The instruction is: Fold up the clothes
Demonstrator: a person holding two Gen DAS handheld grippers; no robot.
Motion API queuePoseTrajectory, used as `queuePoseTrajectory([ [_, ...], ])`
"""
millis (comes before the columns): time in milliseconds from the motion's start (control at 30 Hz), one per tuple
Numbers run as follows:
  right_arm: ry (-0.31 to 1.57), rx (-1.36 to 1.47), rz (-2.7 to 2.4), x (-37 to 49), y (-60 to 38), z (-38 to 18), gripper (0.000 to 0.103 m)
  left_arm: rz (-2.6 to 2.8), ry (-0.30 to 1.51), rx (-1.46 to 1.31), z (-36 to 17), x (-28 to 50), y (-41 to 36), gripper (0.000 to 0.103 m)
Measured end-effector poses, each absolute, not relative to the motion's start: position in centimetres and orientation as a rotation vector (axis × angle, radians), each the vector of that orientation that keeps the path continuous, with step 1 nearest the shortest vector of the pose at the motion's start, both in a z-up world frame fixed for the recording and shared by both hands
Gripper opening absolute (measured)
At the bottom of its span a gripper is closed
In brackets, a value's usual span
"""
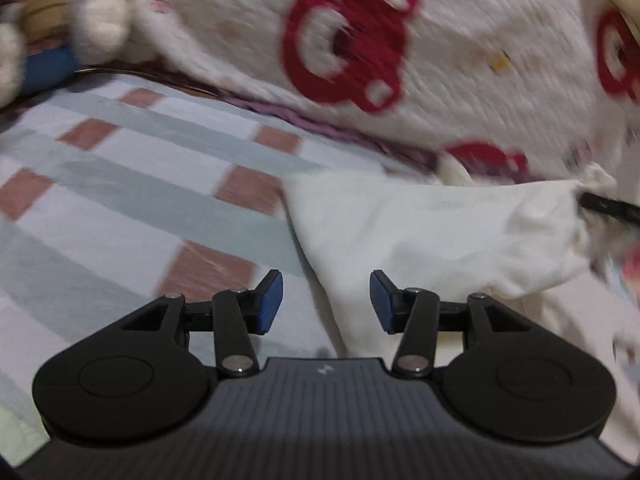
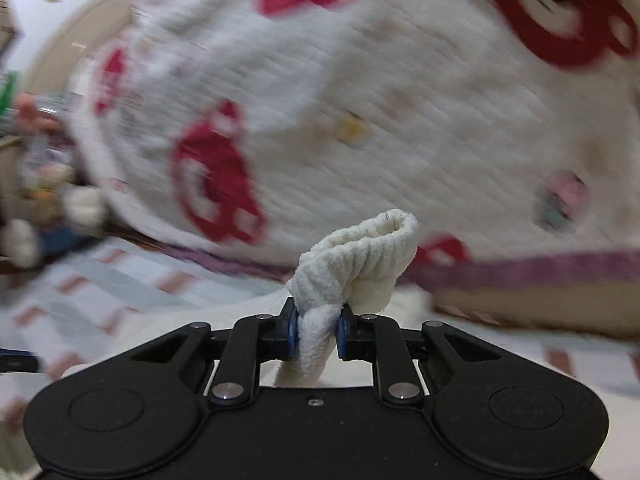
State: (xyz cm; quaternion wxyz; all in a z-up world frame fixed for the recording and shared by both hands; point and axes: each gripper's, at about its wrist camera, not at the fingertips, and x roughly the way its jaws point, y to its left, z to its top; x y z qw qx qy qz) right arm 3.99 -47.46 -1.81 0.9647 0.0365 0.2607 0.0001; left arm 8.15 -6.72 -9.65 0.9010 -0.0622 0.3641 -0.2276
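Note:
A cream-white garment [image 1: 432,236] lies on the striped bedsheet [image 1: 120,184], spreading from the centre to the right of the left wrist view. My left gripper [image 1: 326,302] hovers open just above its near edge, nothing between the blue pads. At the far right of that view a black finger of the other gripper [image 1: 612,210] pinches the garment's bunched corner. In the right wrist view my right gripper [image 2: 317,334] is shut on a ribbed white fold of the garment [image 2: 360,264], which bulges up above the pads. The rest of the cloth runs down behind the gripper body.
A white quilt with red bear-head prints [image 1: 360,40] is heaped along the back of the bed, with a purple edge [image 2: 520,272]. A stuffed toy [image 1: 52,32] sits at the far left. The sheet [image 2: 100,280] has pale blue bands and brown squares.

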Motion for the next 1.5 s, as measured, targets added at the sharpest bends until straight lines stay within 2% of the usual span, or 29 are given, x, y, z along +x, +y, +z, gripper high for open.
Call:
queuePoseTrajectory([
  [100, 0.626, 0.079, -0.036, 4.4, -49.3, -5.2, 0.021, -0.542, 0.777, -0.027, -10.5, 7.8, -9.1, 0.048],
  [233, 0.652, 0.163, -0.060, 4.2, -50.8, -7.4, 0.022, -0.641, 0.794, 0.071, -11.9, 7.1, -11.9, 0.052],
  [367, 0.612, 0.161, -0.022, 4.7, -50.1, -6.5, 0.022, -0.662, 0.747, 0.215, -12.9, 5.8, -14.6, 0.058],
  [533, 0.483, 0.230, 0.039, 2.8, -50.6, -4.2, 0.022, -0.528, 0.708, 0.345, -13.8, 5.3, -16.1, 0.058],
  [600, 0.494, 0.254, 0.008, 2.2, -51.4, -4.8, 0.022, -0.467, 0.716, 0.344, -13.9, 5.7, -15.7, 0.059],
  [800, 0.719, 0.353, -0.103, 2.3, -54.9, -11.6, 0.022, -0.371, 0.774, 0.224, -14.0, 7.1, -13.3, 0.060],
  [1233, 0.675, 0.266, -0.072, 3.2, -54.7, -11.3, 0.023, -0.366, 0.795, 0.200, -14.1, 7.5, -13.0, 0.060],
  [1367, 0.712, 0.255, -0.085, 3.4, -55.6, -12.5, 0.041, -0.375, 0.813, 0.204, -14.0, 7.4, -13.0, 0.061],
  [1400, 0.718, 0.268, -0.100, 3.1, -55.9, -12.9, 0.048, -0.375, 0.817, 0.207, -14.0, 7.3, -13.0, 0.061],
  [1433, 0.714, 0.283, -0.131, 2.6, -56.1, -13.1, 0.062, -0.376, 0.821, 0.210, -13.9, 7.2, -13.0, 0.061],
  [1467, 0.707, 0.302, -0.167, 2.0, -56.5, -13.2, 0.068, -0.379, 0.825, 0.210, -13.8, 7.1, -13.0, 0.061],
  [1500, 0.703, 0.338, -0.182, 1.5, -57.0, -13.2, 0.068, -0.397, 0.829, 0.201, -13.5, 7.0, -13.0, 0.061],
])
